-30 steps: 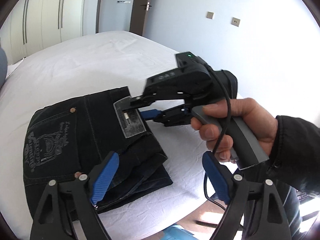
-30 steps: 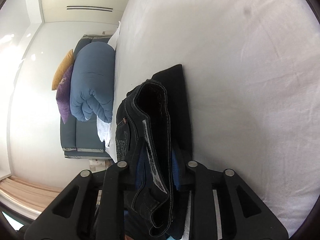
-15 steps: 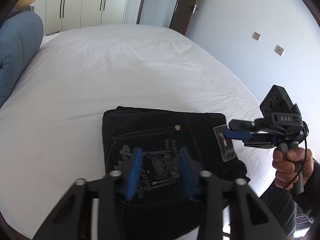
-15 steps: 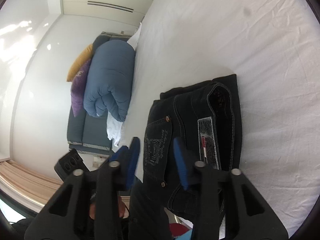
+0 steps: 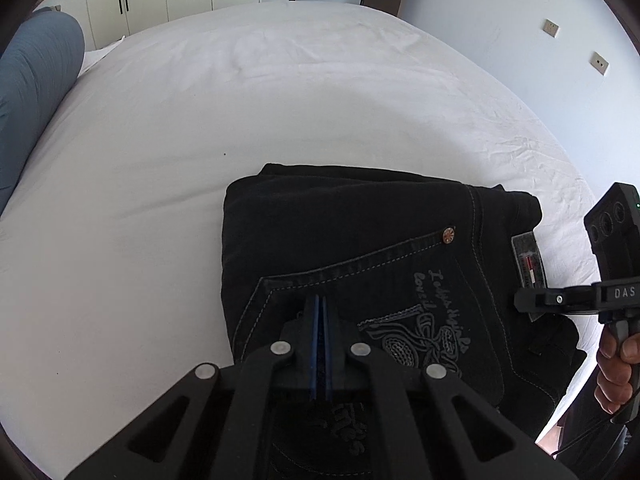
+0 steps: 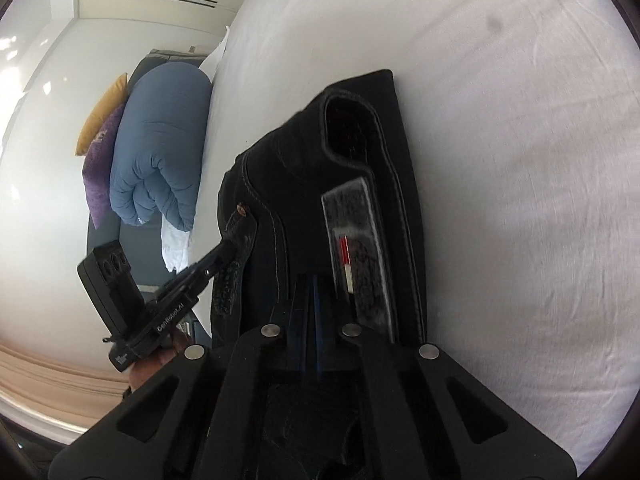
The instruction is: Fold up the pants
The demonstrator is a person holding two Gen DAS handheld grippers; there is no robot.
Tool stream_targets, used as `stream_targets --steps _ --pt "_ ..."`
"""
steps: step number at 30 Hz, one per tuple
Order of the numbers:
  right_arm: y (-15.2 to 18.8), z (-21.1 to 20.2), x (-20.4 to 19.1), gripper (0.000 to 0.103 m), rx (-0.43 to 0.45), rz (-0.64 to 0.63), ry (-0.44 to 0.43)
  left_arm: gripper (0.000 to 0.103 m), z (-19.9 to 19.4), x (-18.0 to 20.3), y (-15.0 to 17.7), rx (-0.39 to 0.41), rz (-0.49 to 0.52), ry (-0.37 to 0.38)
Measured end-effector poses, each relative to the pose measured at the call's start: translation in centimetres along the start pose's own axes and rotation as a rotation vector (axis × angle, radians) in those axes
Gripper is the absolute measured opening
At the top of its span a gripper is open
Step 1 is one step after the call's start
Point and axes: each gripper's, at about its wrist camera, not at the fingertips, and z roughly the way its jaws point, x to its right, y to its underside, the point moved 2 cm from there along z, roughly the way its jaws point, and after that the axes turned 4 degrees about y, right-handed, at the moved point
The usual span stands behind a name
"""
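On the bed [image 5: 280,100], folded pants [image 5: 360,248] lie waistband rightward beneath both clenched, empty tongs [image 5: 320,304].

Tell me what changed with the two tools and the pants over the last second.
The left tool went from wide open to shut, pads together, over the back pocket. The right tool, clamped on the waistband a second ago, let go, opened, and is now shut empty beside the label. The pants dropped flat and stayed folded on the white bed.
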Motion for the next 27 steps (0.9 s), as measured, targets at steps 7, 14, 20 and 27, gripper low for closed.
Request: stream_targets --steps 7,14,20,27 --pt "4.1 -1.1 0.3 0.000 0.009 0.005 0.009 0.000 -0.8 1.2 0.7 -0.008 0.041 -0.037" --pt "6.0 -2.9 -0.3 0.000 0.037 -0.007 0.043 0.000 -1.5 1.6 1.7 -0.013 0.053 -0.053" --pt "7.1 -4.3 0.4 0.000 0.046 -0.022 0.058 0.000 -2.6 2.3 3.4 -0.008 0.060 -0.072" --pt "8.9 -6.3 -0.1 0.005 0.091 -0.050 0.102 0.008 -5.4 2.6 7.4 0.058 -0.008 -0.068"
